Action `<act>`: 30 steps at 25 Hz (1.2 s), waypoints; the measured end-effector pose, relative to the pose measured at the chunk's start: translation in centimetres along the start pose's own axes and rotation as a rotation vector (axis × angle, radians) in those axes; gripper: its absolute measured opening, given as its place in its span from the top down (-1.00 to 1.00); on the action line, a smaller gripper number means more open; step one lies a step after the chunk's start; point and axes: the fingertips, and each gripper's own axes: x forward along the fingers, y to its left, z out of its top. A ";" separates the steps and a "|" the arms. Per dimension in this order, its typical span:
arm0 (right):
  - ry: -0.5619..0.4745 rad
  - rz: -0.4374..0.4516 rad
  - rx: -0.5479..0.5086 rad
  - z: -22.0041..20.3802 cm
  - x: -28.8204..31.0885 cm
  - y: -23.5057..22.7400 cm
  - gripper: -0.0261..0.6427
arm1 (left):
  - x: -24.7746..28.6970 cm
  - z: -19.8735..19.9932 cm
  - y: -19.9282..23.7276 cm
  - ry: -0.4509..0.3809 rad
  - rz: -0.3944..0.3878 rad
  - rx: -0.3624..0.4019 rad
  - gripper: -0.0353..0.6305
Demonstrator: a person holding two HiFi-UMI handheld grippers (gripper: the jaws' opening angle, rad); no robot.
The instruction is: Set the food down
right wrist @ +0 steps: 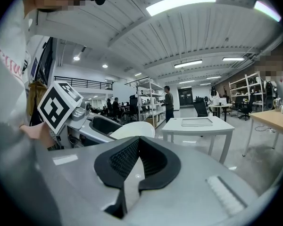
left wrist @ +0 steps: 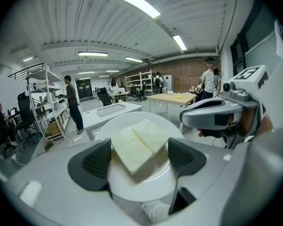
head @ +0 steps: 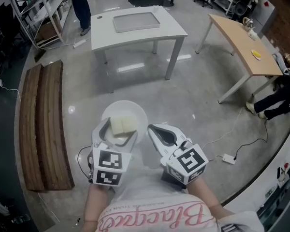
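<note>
Left hand-held gripper (head: 118,129): clamped on the near part of a white plate (head: 137,108), one dark pad on each side of it, as its own view (left wrist: 137,160) shows.
Right hand-held gripper (head: 157,131): jaws together on nothing (right wrist: 138,147); held just beside the left one, clear of the plate.
Food (head: 123,125): two pale flat slabs lying side by side in the middle of the plate, directly ahead of the left pads; one slab partly overlaps the other (left wrist: 139,142).
Position of load: in the air above bare floor (head: 193,95), close to the person's body.
Nearest landing place: a white desk (head: 171,29) straight ahead and well apart from the plate, its long side across the line of approach; a grey tray (head: 135,21) takes up its middle.
Alternative: a wooden desk (head: 239,45) lies off to the right, farther away.
Judgement: the plate must be carried forward and kept level; the left side does the placing, and the desk's near edge is the likely spot.
</note>
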 end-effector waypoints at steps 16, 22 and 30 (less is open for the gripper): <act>0.009 -0.016 -0.003 2.5 7.2 -6.3 0.92 | 8.0 4.0 5.5 -0.008 -0.050 0.002 -0.24; 0.011 -0.025 -0.006 3.5 10.1 -8.7 0.92 | 11.2 5.2 7.9 -0.009 -0.066 -0.010 -0.24; 0.019 -0.055 0.025 4.8 14.2 -12.5 0.92 | 15.4 7.5 10.8 -0.003 -0.100 0.022 -0.24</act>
